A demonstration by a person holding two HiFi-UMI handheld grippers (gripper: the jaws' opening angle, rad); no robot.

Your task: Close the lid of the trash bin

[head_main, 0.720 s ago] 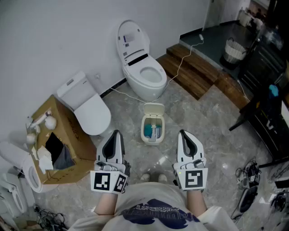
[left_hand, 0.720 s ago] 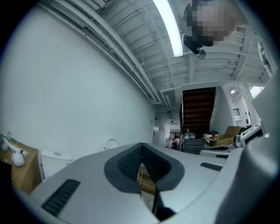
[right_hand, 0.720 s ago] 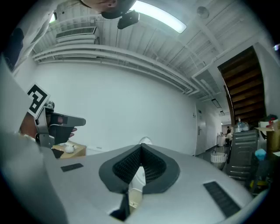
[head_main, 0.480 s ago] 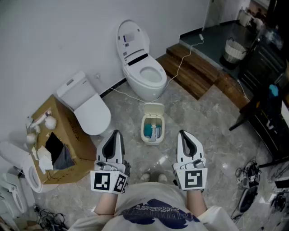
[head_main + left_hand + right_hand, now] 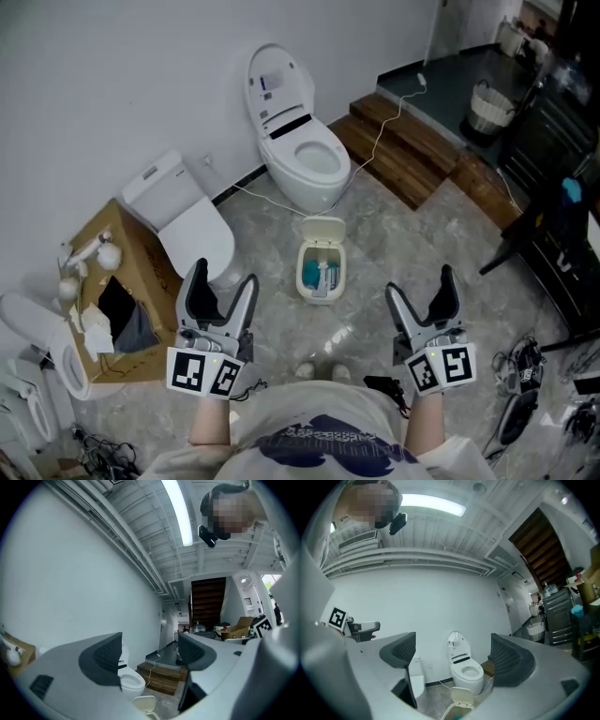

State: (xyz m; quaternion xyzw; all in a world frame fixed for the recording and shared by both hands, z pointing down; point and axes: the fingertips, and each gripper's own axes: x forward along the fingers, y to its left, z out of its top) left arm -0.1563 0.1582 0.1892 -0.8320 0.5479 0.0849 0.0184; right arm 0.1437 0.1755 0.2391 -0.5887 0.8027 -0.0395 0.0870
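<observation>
You are holding the left gripper and the right gripper out roughly level and well apart, each with its jaws spread wide and gripping nothing. The trash bin is sitting on the grey marbled floor ahead between them, its lid standing open, just before a white toilet by the wall.

The trash bin is small, cream-white and round-cornered; it stands upright on the floor ahead of me; its lid is raised, tilted back from the far edge; blue-green items lie inside.
</observation>
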